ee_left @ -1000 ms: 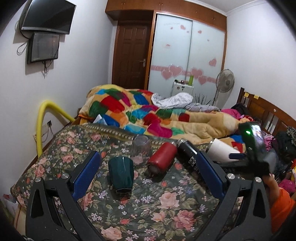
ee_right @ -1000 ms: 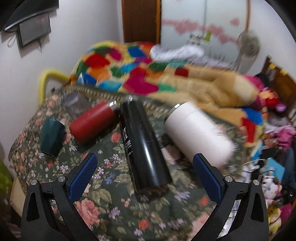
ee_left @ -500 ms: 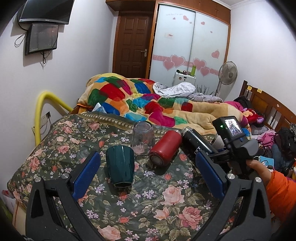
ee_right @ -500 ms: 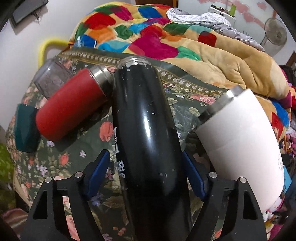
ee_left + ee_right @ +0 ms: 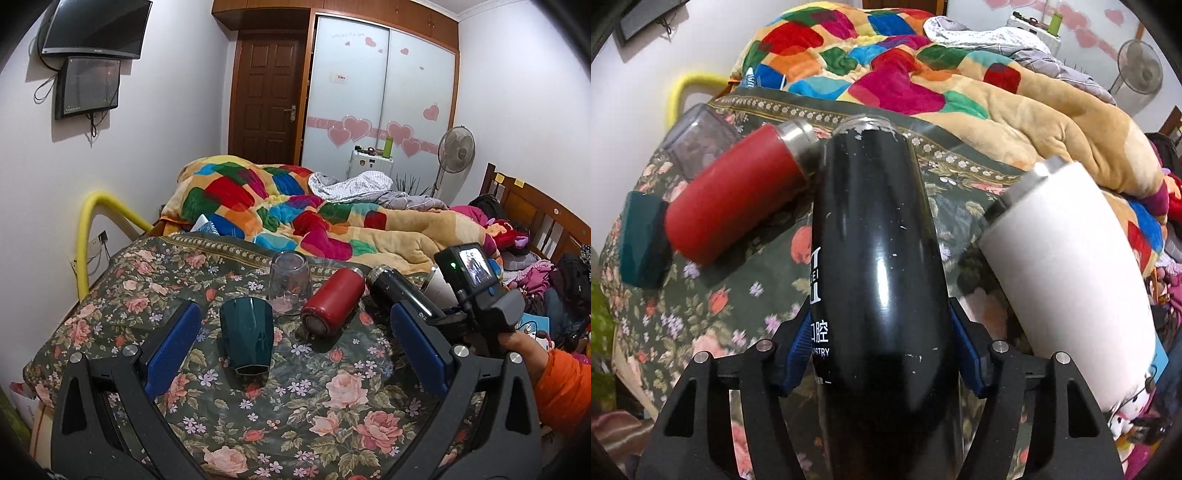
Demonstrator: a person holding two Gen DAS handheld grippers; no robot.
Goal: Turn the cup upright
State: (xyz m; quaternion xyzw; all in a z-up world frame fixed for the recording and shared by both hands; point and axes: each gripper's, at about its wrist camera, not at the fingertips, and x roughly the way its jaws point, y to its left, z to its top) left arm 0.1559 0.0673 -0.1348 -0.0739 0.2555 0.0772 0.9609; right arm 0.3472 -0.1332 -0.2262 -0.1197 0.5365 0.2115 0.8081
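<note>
Black cup (image 5: 879, 266): glossy, scuffed, white lettering, lying on its side on the floral bedspread (image 5: 314, 406), steel mouth toward 12 o'clock beside the red flask (image 5: 731, 206). Right tongs (image 5: 882, 354) clenched around its lower body; white tumbler (image 5: 1067, 280) at 3 o'clock. Left tongs (image 5: 295, 354) released, hovering over the green cup (image 5: 246, 336).

Even indoor light, strong fisheye bending with dark corners; glare streaks the black bottle (image 5: 882, 258), white cup (image 5: 1067, 280) slightly blurred.
</note>
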